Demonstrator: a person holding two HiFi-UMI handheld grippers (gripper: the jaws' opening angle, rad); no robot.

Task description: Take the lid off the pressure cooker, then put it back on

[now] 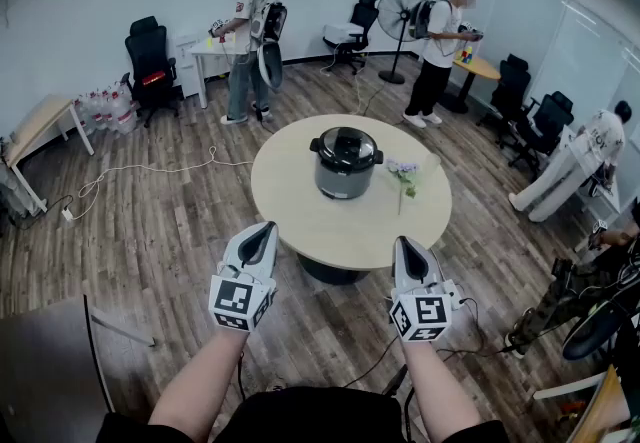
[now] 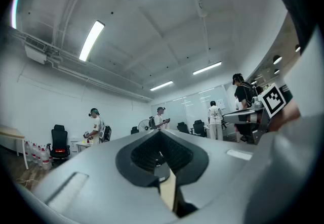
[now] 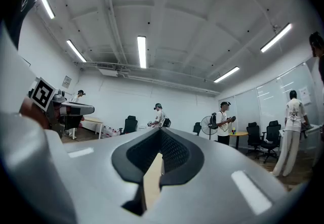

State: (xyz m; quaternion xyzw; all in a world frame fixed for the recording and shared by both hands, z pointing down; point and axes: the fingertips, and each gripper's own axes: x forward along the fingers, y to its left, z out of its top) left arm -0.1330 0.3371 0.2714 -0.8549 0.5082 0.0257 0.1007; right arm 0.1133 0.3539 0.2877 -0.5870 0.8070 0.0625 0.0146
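A grey pressure cooker (image 1: 345, 171) with its black lid (image 1: 346, 146) on top stands in the middle of a round beige table (image 1: 300, 216). My left gripper (image 1: 262, 228) hovers over the table's near left edge, shut and empty. Over the near right edge my right gripper (image 1: 405, 241) is also shut with nothing in it. Both are well short of the cooker. In the left gripper view the left gripper (image 2: 161, 134) points a little above level at the room, jaws together. The right gripper (image 3: 161, 134) shows the same in the right gripper view. The cooker is hidden in both gripper views.
A small flower sprig (image 1: 403, 176) lies on the table to the right of the cooker. Several people stand around the room, one (image 1: 243, 36) at the back left, one (image 1: 437, 51) at the back right. Office chairs, a fan (image 1: 398, 16) and floor cables (image 1: 140, 168) surround the table.
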